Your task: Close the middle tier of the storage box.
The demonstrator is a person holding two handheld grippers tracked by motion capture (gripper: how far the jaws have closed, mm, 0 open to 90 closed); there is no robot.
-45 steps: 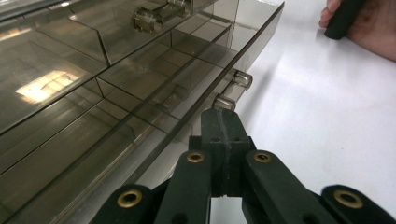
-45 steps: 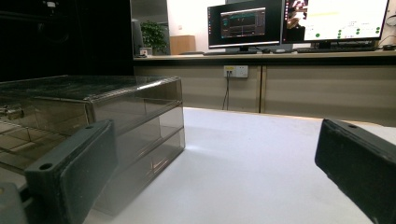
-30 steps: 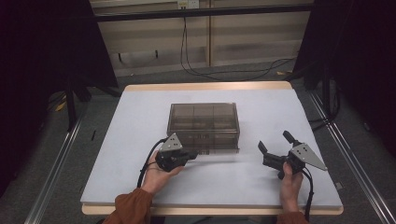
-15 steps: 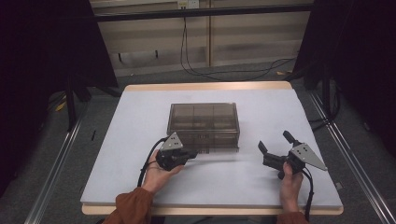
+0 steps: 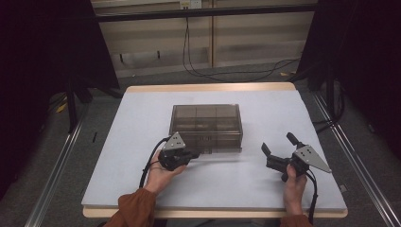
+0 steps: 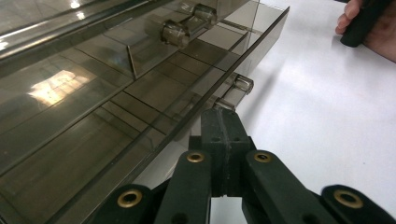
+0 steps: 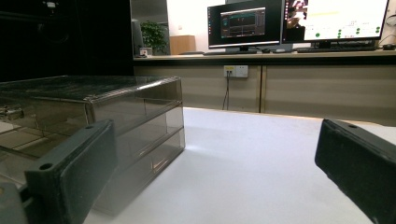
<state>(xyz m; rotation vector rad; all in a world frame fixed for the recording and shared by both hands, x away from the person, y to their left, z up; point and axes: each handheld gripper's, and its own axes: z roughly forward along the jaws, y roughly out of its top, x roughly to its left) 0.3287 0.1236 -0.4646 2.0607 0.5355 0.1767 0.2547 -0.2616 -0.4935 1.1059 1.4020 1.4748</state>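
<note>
White covers the table [image 5: 142, 118], and a smoky see-through drawer box [image 5: 206, 126] sits near its middle. From above, the left gripper [image 5: 191, 154] lies at the box's front, and the right gripper [image 5: 279, 147] rests well apart at the right – its jaws spread wide, gripping nothing. Up close, the left gripper view shows more: the left jaws are pressed tight together, their tips right by a small clear knob [image 6: 243, 84] on a pulled-out drawer [image 6: 140, 107] (whether they pinch anything, I cannot tell). Looking level, the right gripper view shows computer screens [image 7: 299, 21] on a desk behind – dark curtains hang around the room.
</note>
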